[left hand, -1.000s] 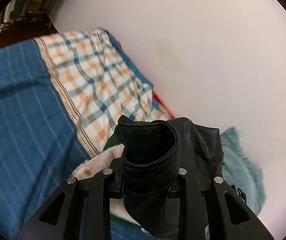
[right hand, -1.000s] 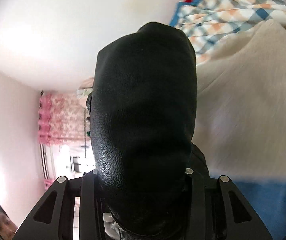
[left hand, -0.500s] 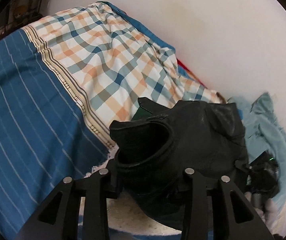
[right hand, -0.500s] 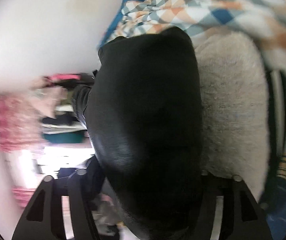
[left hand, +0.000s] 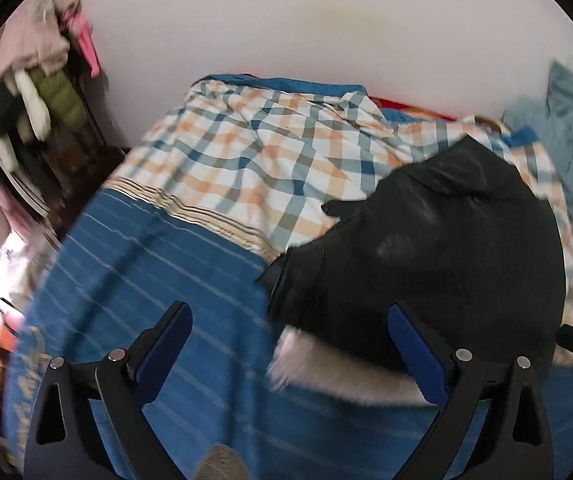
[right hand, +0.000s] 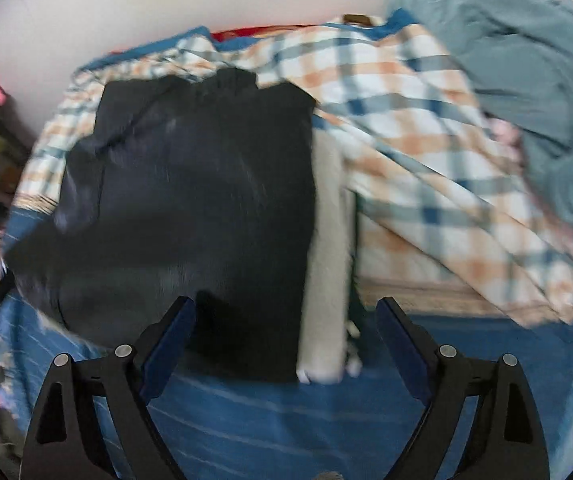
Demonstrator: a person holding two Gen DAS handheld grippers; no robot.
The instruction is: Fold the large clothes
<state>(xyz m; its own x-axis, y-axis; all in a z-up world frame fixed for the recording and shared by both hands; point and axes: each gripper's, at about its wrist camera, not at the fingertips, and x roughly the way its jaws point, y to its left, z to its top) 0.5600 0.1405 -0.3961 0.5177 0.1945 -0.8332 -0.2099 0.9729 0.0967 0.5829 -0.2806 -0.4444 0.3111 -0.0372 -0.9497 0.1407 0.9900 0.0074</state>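
Note:
A black leather-like garment [left hand: 438, 264] with a white fleece lining [left hand: 334, 376] lies folded on the blue striped bed cover [left hand: 166, 288]. In the right wrist view the black garment [right hand: 190, 200] fills the middle, with the white lining [right hand: 326, 264] along its right edge. My left gripper [left hand: 290, 336] is open and empty, just left of the garment. My right gripper [right hand: 286, 328] is open and empty, just in front of the garment's near edge.
A checked sheet [left hand: 270, 160] lies behind the garment, against a white wall [left hand: 326, 20]. A teal cloth [right hand: 526, 60] is bunched at the right. Hanging clothes [left hand: 34, 80] crowd the left side. The blue cover [right hand: 286, 420] stretches toward me.
Both grippers have let go of the black garment and opened. The garment has dropped onto the bed, and both grippers have pulled back from it.

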